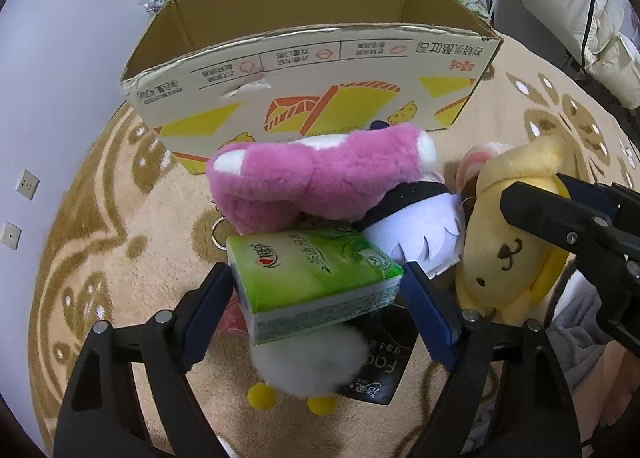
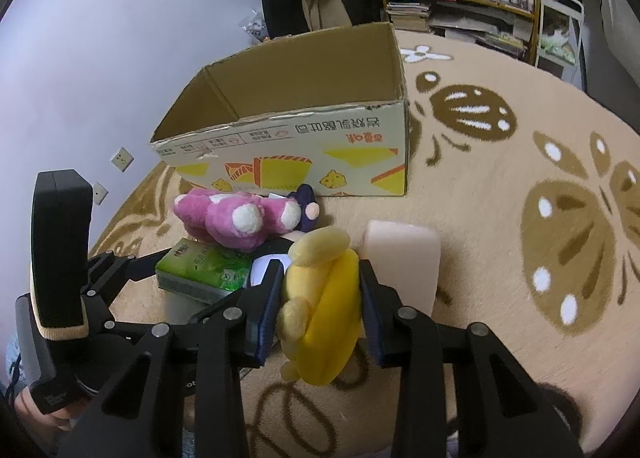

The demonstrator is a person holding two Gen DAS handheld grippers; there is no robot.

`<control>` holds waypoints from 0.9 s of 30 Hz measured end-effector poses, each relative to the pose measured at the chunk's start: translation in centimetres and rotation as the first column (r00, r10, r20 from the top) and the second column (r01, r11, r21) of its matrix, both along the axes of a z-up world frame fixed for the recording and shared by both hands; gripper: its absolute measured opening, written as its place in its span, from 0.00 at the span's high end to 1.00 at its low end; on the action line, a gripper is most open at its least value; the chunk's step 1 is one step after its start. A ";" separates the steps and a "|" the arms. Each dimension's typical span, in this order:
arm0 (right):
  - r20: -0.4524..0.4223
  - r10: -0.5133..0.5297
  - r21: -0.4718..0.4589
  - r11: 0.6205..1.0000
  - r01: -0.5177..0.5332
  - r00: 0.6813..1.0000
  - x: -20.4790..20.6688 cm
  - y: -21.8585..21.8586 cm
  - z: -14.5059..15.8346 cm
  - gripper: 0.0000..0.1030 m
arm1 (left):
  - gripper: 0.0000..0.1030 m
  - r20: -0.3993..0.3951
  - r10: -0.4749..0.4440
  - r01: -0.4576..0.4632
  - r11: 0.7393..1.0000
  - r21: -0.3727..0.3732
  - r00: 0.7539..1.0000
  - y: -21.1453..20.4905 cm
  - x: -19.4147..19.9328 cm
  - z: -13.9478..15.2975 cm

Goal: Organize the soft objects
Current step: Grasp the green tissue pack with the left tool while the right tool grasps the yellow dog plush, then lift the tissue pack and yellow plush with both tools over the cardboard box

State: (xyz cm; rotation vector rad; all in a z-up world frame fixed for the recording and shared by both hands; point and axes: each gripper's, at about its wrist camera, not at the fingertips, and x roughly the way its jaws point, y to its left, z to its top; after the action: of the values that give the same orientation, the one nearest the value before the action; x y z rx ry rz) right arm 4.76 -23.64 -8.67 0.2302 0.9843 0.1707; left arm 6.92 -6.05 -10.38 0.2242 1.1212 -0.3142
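Green and glossy, the tissue pack (image 1: 316, 282) sits dead centre in the lower half of the left wrist view, squarely between the blue pads of the left gripper (image 1: 318, 300). Its long axis runs across the frame, from lower left to right, so the jaws bracket its two short ends. The left pad looks to be against the pack's end and the right pad at the other corner, yet I cannot tell that they press; I read this gripper as spread wide around the pack, not yet squeezing it. The pack rests tilted on a white fluffy toy (image 1: 308, 362), with the pink plush (image 1: 296, 186) just above it in the frame.

In the right wrist view the right gripper (image 2: 320, 310) is clenched on the yellow plush dog (image 2: 324, 298), low and centre, the toy's body running up the frame between the pads and bulging out above and below them. A pale pink block (image 2: 404, 254) lies just beside it to the right.

Both loads have the same target: the open cardboard box (image 1: 304, 62) stands in the upper middle of each view, beyond the pile on the patterned carpet (image 2: 520, 218). Its near wall faces the grippers, so either item would, in my judgement, need lifting over that rim. Neither hand looks clearly closer.
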 end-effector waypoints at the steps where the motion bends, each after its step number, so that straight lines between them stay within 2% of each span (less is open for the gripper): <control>1: 0.002 0.001 -0.003 1.000 -0.001 1.000 0.0 0.0 0.0 0.63 | 0.19 0.004 0.007 -0.007 1.000 0.000 1.000 0.1 0.0 0.1; 14: 0.052 -0.003 -0.003 1.000 0.004 0.999 -0.7 -0.1 0.9 0.63 | 0.19 0.079 0.096 -0.094 0.995 -0.030 0.992 2.0 -0.4 2.2; 20: 0.079 0.005 -0.008 1.000 -0.005 0.997 -1.2 0.1 1.4 0.63 | 0.19 0.158 0.113 -0.105 0.993 -0.055 0.981 2.4 -1.3 3.9; 27: 0.105 0.000 -0.001 1.000 0.000 0.994 -1.6 -0.1 1.9 0.63 | 0.19 0.204 0.159 -0.149 0.987 -0.064 0.966 3.3 -1.8 5.0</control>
State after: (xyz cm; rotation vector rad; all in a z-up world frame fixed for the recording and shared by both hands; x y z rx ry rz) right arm 3.17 -23.70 -6.75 0.2181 0.8796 0.1810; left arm 5.11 -2.76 -5.40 0.1230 0.9163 -0.1747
